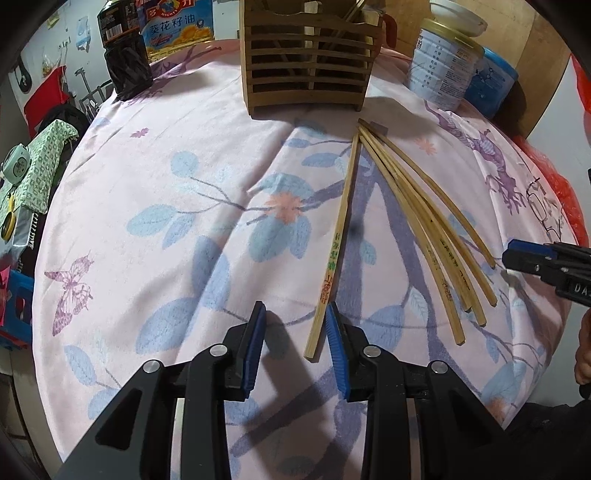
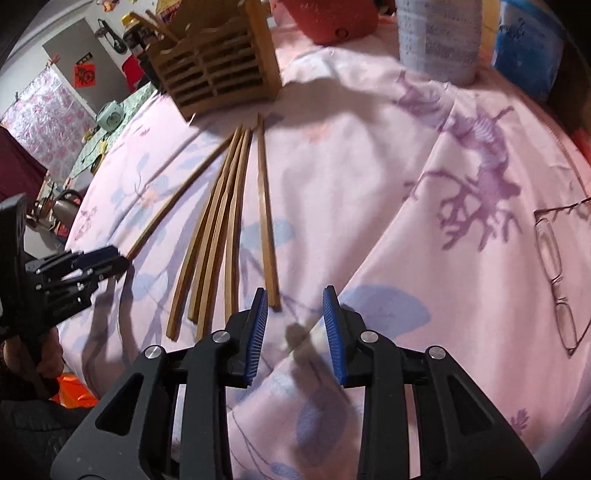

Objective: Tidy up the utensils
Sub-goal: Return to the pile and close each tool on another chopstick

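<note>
The tabletop point(image 1: 155, 192), draped in a pink floral cloth, carries everything here. At its far side stands a slatted wooden utensil holder point(image 1: 308, 61) with a few sticks already upright in it, and just in front of that, fanned toward me, lie the loose bamboo chopsticks point(image 1: 424, 221): five bunched on the right, their far tips converging near the holder's base, and one single chopstick point(image 1: 338, 243) lying apart on the left of the fan.

The left gripper point(image 1: 295, 345) hangs low with its fingers wide apart and empty. The near end of that single chopstick sits between them, close against the right-hand blue pad. To my eye, that stick is the one to take: centre it between the pads, close near its end, and lift the tip cleanly off the cloth before swinging it to the holder. The cloth is soft and creased, so a stick may roll or snag as the pads come together.

The right gripper point(image 2: 295, 328) is also spread wide and holds nothing, poised just beyond the near end of the rightmost chopstick point(image 2: 266, 218), whose end lies beside its left pad.

Around the holder crowd a white tin point(image 1: 441, 70), a blue tub point(image 1: 491, 83), a dark bottle point(image 1: 125, 48) and a sunflower oil carton point(image 1: 177, 27); they narrow the approach from either side. A pair of eyeglasses point(image 2: 554, 273) lies on the cloth to the right, well apart from the chopsticks but within an elbow's sweep.
</note>
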Motion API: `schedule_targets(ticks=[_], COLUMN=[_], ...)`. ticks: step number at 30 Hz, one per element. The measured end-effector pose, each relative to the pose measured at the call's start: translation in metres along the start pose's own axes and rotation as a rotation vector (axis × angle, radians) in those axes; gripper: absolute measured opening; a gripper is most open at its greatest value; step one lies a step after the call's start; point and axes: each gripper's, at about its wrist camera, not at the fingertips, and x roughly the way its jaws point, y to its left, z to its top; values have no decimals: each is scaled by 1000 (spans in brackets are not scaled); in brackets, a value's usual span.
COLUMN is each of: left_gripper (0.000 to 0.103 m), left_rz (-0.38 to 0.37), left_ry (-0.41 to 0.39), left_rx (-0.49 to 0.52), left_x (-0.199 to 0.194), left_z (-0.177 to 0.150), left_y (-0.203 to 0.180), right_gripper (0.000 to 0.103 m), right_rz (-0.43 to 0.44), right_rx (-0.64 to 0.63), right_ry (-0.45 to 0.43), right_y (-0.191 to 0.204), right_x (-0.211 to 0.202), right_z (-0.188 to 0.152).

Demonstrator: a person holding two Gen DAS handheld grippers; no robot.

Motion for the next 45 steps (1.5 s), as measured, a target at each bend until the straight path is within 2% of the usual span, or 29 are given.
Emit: schedule_targets(ticks=[10,23,29,33,35,37,41,45], left_gripper=[33,33,33,33,33,33,33,26], left_rz=[-13,-31,-39,-30,-34,-35,-20,-19], left_ry=[-5,-4,-16,-28,-36,-42,-60,-65], left_rx=[-7,23,23,31,24,23,48,45], left_x=[-2,-4,-5,-6,-8,-9,-12,-14], left_z=[-1,-5,-6,-9,-12,-15,-24,-26], left_y=[1,-6,-6,-7,-7,-5,-8,-6], right_gripper=[32,32,32,22,21,14,10,7], right_rz=[-21,-8,-16,-79,-108,-107,-102,-89], right_rx=[-88,-86,-99,-148,-178,-189,-193,-184], right_ry=[-14,5,-18,-59,-82,-86,-90,-86], right_y=[15,15,16,21,25,27,27,26], right_x=[5,14,14,13,13,12,11,11], right_z=[1,2,-2,-10,-15,-17,-20,-19])
